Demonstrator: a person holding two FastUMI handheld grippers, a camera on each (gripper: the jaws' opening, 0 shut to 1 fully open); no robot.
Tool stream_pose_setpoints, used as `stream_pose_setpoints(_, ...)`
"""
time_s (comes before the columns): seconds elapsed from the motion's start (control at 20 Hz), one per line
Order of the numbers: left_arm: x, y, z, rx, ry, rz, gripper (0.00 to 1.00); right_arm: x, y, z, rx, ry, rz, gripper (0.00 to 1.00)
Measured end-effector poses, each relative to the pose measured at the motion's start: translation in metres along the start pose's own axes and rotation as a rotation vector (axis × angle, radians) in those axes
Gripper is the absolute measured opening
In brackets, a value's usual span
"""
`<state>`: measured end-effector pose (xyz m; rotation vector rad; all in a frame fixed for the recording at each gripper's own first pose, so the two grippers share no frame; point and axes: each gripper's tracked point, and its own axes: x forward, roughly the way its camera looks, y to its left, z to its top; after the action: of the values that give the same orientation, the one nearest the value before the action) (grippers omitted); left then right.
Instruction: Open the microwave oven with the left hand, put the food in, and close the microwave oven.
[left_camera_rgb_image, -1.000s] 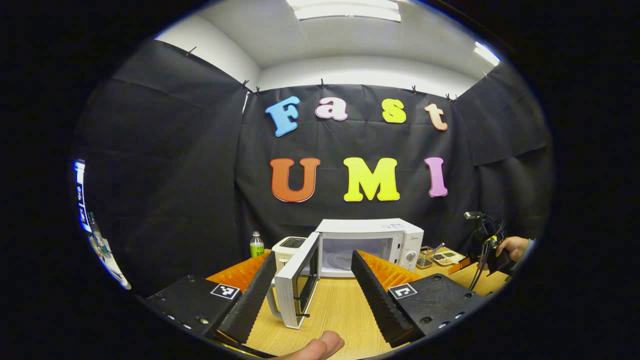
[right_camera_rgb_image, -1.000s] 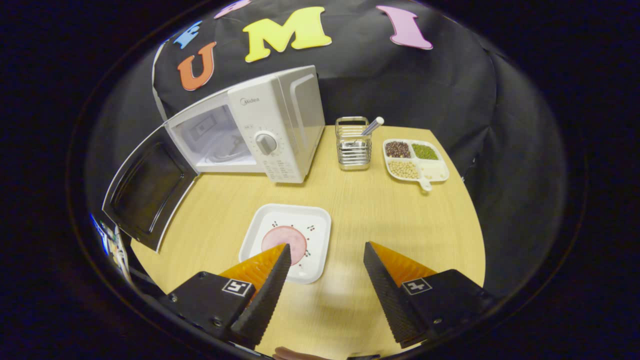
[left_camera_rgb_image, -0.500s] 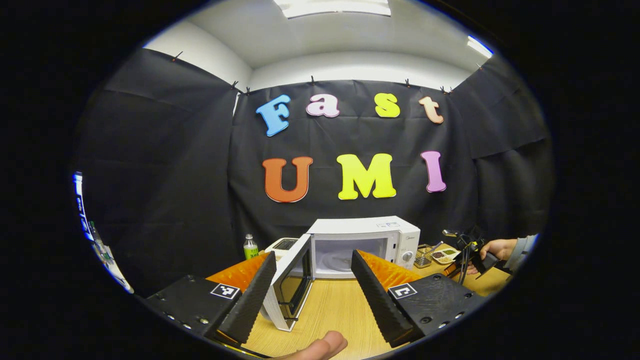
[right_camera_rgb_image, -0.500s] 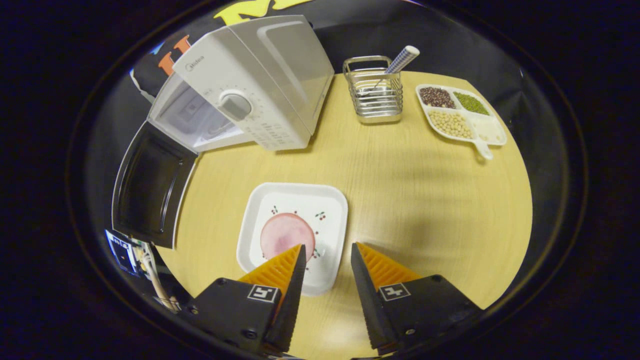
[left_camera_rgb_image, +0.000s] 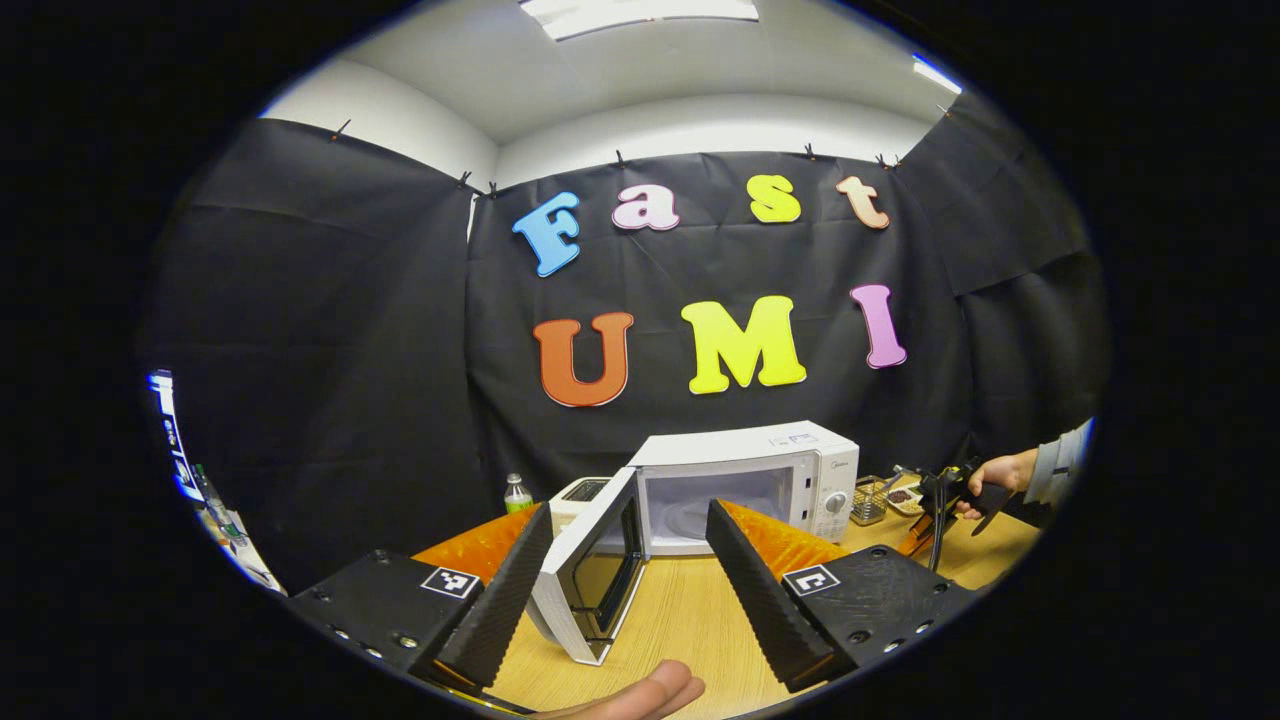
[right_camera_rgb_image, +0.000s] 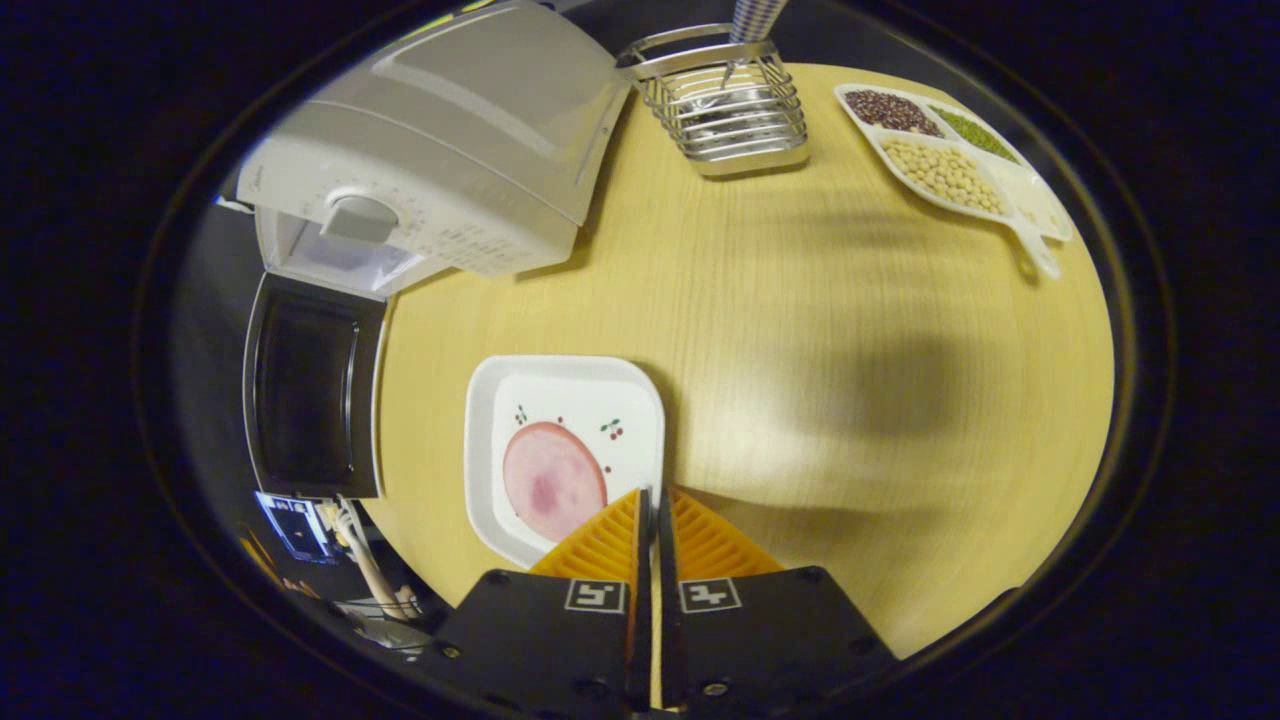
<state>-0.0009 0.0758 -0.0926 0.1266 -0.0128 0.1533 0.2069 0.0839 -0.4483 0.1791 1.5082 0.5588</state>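
Right gripper (right_camera_rgb_image: 651, 500) pinches the plate (right_camera_rgb_image: 563, 455) rim.
Its fingers nearly meet on the near edge; left gripper (left_camera_rgb_image: 628, 560) gapes wide before the microwave (left_camera_rgb_image: 745, 482), door (left_camera_rgb_image: 595, 577) open.

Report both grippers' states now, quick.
Left gripper: open, holding nothing, facing the microwave's open door.
Right gripper: fingers closed at the plate edge; whether they pinch its rim cannot be told.

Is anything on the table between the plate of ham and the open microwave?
Nothing visible. Bare table lies between the plate and the microwave; its door hangs wide open leftward. The utensil rack stands off right.
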Motion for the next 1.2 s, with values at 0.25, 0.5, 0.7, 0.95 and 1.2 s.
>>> stream_pose_setpoints(0.25,-0.005,-0.002,-0.001,-0.001,-0.005,0.018,0.94,0.001,-0.001,0.000,0.000,0.036,0.035,0.04)
stream_pose_setpoints(0.5,-0.015,0.001,0.001,-0.010,-0.015,0.018,0.94,0.001,0.002,-0.003,0.068,-0.047,0.120,0.04)
stream_pose_setpoints(0.7,-0.020,0.008,-0.004,-0.025,-0.025,0.019,0.94,0.005,0.010,-0.007,0.149,-0.116,0.188,0.04)
stream_pose_setpoints(0.95,-0.025,0.018,-0.020,-0.064,-0.003,0.014,0.94,0.006,0.014,-0.003,0.252,-0.213,0.289,0.04)
stream_pose_setpoints(1.2,-0.028,0.022,-0.021,-0.097,-0.012,-0.036,0.94,0.008,0.059,-0.011,0.348,-0.293,0.333,0.04)
